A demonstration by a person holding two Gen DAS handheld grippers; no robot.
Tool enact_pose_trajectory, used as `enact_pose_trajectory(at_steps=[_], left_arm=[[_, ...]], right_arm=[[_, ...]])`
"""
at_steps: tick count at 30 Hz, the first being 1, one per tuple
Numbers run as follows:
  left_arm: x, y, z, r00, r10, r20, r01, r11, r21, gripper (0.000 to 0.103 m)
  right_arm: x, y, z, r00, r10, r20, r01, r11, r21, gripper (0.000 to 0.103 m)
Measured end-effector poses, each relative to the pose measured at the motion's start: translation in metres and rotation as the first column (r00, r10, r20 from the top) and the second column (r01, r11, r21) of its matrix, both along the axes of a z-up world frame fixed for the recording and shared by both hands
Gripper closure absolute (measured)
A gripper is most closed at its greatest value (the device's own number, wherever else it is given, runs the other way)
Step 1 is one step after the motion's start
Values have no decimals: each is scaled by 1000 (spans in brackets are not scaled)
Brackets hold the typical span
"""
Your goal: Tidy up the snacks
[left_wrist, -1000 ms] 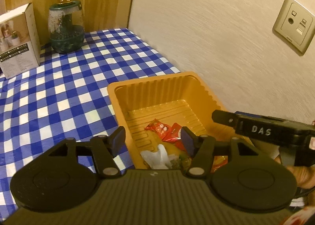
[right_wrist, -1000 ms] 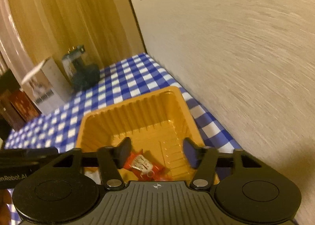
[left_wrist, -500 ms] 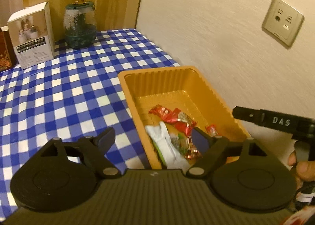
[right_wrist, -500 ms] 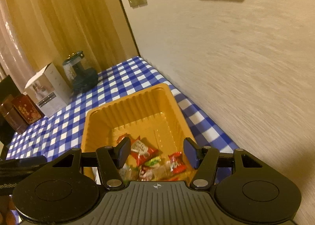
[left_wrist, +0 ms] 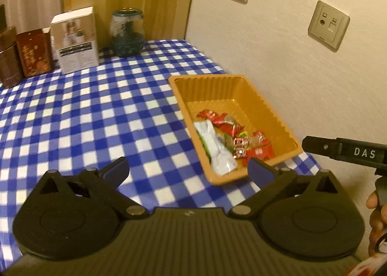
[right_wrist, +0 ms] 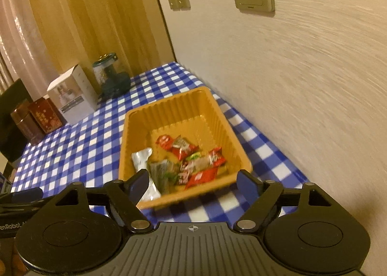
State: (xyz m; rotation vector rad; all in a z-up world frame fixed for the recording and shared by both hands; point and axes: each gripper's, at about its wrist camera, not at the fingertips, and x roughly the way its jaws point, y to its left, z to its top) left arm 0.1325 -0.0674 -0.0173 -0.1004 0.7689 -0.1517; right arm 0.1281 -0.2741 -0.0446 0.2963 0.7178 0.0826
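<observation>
Jaws just opened, empty, snacks (right_wrist: 186, 162) blurred, tray (right_wrist: 169, 111) corner hidden

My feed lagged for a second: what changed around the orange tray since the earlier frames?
Both grippers backed away from the orange tray. The left gripper and right gripper have just been opening, with nothing between the jaws. The snacks stay in the tray; the white box and jar are unmoved.

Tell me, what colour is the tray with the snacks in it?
The tray is orange, with ribbed walls. It shows best in the right wrist view.
</observation>
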Motion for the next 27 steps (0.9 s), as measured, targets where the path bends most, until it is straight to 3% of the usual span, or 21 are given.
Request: enact_pose_trajectory(at_steps=[15, 27], left_arm=[[-73, 15, 25, 998, 62, 8, -62, 998, 28, 0], [-95, 9, 22, 998, 60, -2, -60, 997, 55, 0]], right_arm=[[-80, 28, 7, 998, 42, -41, -43, 999, -18, 21], [-102, 33, 12, 997, 56, -47, -60, 996, -73, 21]])
